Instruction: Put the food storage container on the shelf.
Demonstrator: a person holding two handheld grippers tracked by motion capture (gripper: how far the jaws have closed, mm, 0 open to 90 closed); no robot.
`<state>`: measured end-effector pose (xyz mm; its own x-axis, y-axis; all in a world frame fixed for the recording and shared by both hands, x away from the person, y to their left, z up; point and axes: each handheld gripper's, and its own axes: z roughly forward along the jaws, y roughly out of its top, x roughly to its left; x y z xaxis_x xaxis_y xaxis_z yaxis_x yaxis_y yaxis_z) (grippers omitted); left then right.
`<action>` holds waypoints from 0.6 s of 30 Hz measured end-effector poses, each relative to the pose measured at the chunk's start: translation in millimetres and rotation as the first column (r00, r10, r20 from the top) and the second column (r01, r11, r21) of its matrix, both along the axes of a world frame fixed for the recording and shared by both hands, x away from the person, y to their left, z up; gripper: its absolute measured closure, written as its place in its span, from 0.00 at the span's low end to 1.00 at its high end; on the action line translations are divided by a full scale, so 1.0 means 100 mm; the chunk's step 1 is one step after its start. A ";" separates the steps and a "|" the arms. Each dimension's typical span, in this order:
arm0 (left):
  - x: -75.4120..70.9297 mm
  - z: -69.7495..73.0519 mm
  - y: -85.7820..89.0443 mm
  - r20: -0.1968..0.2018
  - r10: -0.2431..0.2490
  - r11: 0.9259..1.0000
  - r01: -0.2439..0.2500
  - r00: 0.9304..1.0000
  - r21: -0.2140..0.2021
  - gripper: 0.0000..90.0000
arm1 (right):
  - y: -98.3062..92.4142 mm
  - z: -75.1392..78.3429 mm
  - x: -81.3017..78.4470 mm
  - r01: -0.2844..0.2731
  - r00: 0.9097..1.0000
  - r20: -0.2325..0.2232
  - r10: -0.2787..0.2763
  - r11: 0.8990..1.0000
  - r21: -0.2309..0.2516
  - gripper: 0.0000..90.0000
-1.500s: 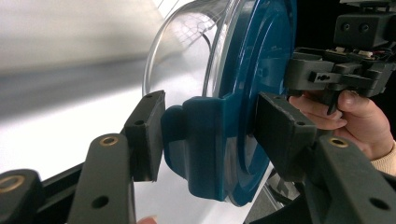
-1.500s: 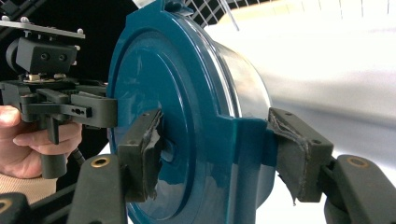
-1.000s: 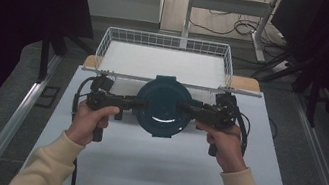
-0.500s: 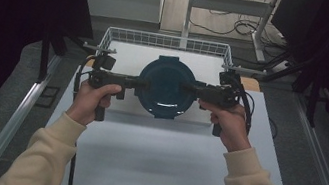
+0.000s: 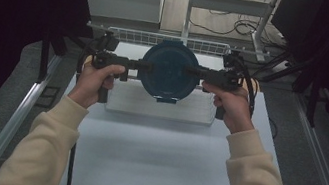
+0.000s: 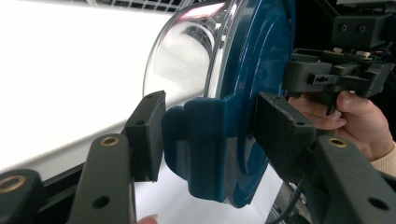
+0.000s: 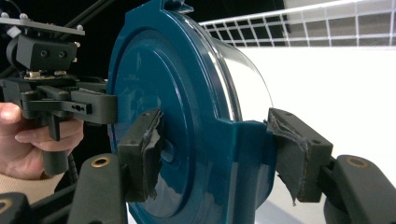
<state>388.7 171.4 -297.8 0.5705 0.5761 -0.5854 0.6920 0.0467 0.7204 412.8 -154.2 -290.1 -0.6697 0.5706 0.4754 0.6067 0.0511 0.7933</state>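
Claws [image 5: 137,65] [image 5: 195,72] level, opp. sides of container [image 5: 169,68]

Both tools [image 5: 129,64] [image 5: 206,75] hold a blue-lidded container [image 5: 169,71] above the wire basket [image 5: 190,111].

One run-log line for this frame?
container: lifted over wire basket | left claw: shut on container | right claw: shut on container

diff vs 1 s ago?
The blue-lidded container has been carried away from the person, from over the table to above the wire basket. The left gripper and right gripper went with it. Unchanged: both stay clamped on the lid's side tabs; the basket hasn't moved.
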 end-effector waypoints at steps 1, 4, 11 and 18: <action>0.08 0.03 0.01 -0.006 0.000 1.000 0.000 1.000 -0.002 0.50 | 0.00 0.02 0.08 0.002 1.000 -0.003 -0.002 1.000 0.006 0.42; 0.16 0.05 0.01 -0.009 -0.001 1.000 0.001 1.000 -0.001 0.50 | 0.01 0.04 0.16 0.004 1.000 -0.011 -0.004 1.000 0.010 0.42; 0.36 0.08 0.01 -0.023 -0.005 1.000 0.005 1.000 0.004 0.50 | 0.00 0.06 0.35 0.011 0.999 -0.032 -0.011 1.000 0.016 0.42; 0.57 -0.02 0.04 -0.047 -0.007 1.000 0.007 0.999 -0.012 0.50 | 0.03 0.01 0.52 0.035 0.997 -0.062 -0.035 0.999 0.009 0.42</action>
<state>445.8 175.1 -299.8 0.5462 0.5648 -0.6187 0.7255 0.0502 0.6864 464.8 -151.6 -289.1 -0.6186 0.5881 0.5210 0.6558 0.0214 0.7546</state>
